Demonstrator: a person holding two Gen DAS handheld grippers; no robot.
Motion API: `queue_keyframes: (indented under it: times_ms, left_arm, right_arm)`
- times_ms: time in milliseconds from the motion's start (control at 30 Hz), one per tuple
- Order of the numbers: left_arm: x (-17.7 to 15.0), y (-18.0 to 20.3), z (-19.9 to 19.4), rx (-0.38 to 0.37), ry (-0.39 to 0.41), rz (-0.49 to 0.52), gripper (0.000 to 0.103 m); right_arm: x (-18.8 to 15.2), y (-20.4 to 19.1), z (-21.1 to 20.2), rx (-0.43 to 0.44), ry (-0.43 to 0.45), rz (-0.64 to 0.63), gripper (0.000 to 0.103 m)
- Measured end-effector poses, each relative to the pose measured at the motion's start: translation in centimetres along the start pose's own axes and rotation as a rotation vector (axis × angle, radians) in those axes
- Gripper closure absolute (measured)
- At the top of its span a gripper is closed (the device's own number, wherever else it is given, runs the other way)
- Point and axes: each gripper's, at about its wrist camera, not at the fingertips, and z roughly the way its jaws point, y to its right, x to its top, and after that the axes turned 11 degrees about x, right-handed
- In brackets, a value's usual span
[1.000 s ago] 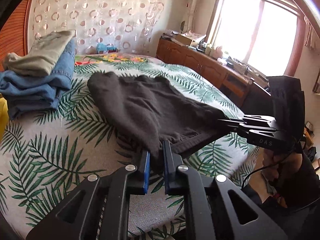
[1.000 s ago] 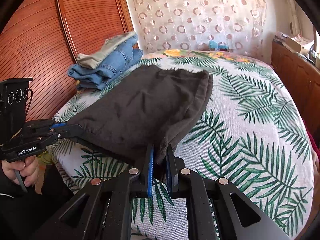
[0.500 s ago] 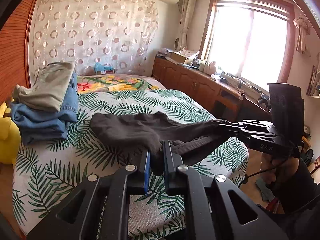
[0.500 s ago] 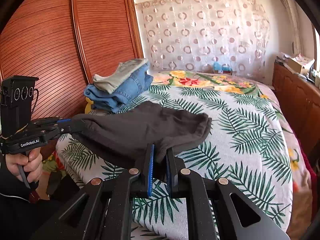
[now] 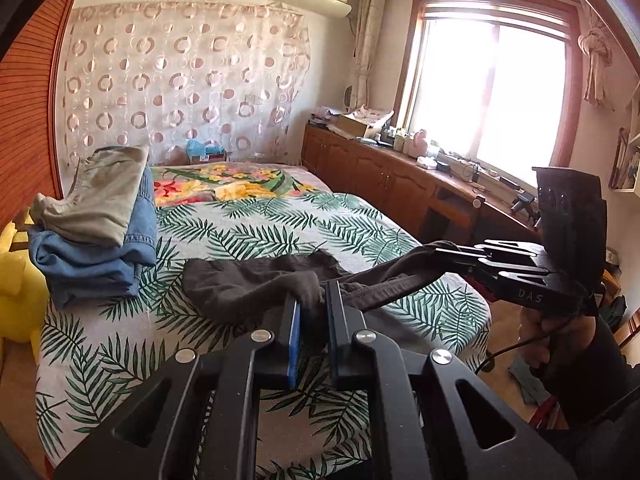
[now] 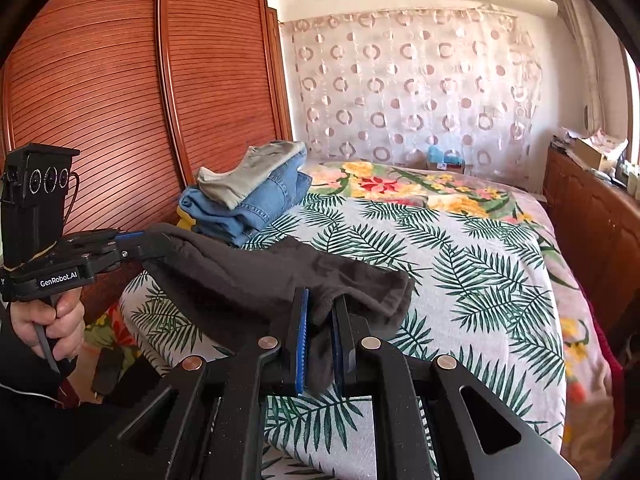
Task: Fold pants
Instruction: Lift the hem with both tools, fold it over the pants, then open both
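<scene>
The dark pants (image 5: 256,284) were held taut above the bed (image 5: 248,236), clamped by both the left gripper (image 5: 311,312) and right gripper (image 6: 320,316), seemingly mid-fold; an even carry-over and lowering was called for next.

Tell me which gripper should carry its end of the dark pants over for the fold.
Neither is clearly better: the left gripper and right gripper each clamp an edge of the dark pants, so likely both together.
</scene>
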Motion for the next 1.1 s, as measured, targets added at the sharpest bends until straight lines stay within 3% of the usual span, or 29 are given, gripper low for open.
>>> queue_keyframes:
  times_ms: [267,533,833,1100]
  left_arm:
    - [-1.0,-0.2,1.8,0.005,-0.048,-0.011,0.091]
    - [0.6,-0.6,3.7,0.018,-0.040,-0.008,0.091]
    - [3.9,-2.1,9.2,0.056,-0.067,-0.018,0.091]
    - [3.3,-3.7,13.0,0.107,-0.141,-0.050,0.091]
  right_arm:
    - [-0.3,1.2,2.0,-0.003,-0.039,0.033,0.093]
    - [0.8,2.1,4.5,-0.014,-0.061,0.031,0.093]
    - [3.7,5.3,10.3,-0.058,-0.095,0.048,0.093]
    - [4.8,7.4,14.6,-0.079,-0.134,0.091,0.093]
